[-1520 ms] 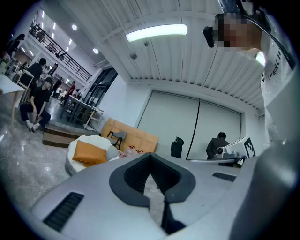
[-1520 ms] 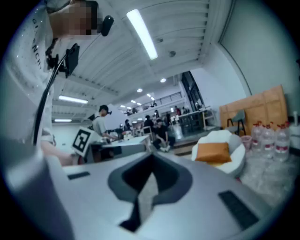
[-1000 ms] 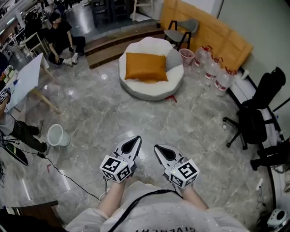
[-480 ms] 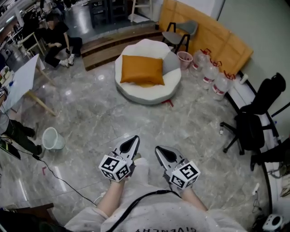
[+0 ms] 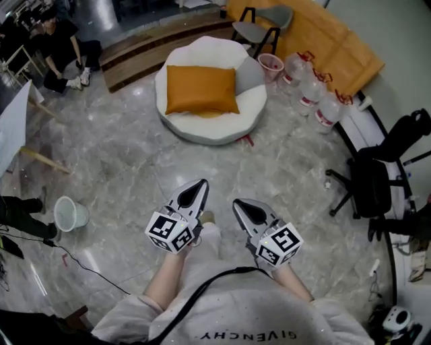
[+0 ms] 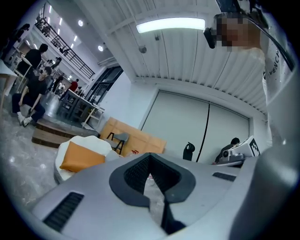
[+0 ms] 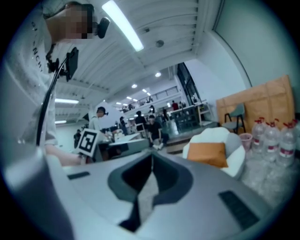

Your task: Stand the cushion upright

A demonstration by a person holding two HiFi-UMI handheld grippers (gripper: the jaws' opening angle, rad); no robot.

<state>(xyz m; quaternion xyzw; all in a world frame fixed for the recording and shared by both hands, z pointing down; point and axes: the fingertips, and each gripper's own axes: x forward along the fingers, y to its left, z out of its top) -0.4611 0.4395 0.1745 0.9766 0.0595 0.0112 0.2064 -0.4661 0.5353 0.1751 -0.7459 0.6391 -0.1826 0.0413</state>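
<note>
An orange cushion (image 5: 201, 89) lies flat on a round white floor seat (image 5: 250, 106) some way ahead of me. It also shows in the left gripper view as the orange cushion (image 6: 80, 157) and in the right gripper view as the orange cushion (image 7: 208, 153). My left gripper (image 5: 200, 184) and right gripper (image 5: 238, 203) are held side by side in front of my body, well short of the seat. Both are shut with nothing between the jaws.
A grey chair (image 5: 265, 18) and an orange board (image 5: 330, 40) stand behind the seat. Several large water bottles (image 5: 311, 92) and a pink bin (image 5: 271, 65) sit to its right. A black office chair (image 5: 377, 176) is at right, a white basket (image 5: 67, 213) at left. A person (image 5: 57, 47) crouches far left.
The seat and cushion have come closer and lower in the head view as I walked toward them. Both grippers kept their pose and stayed shut.
</note>
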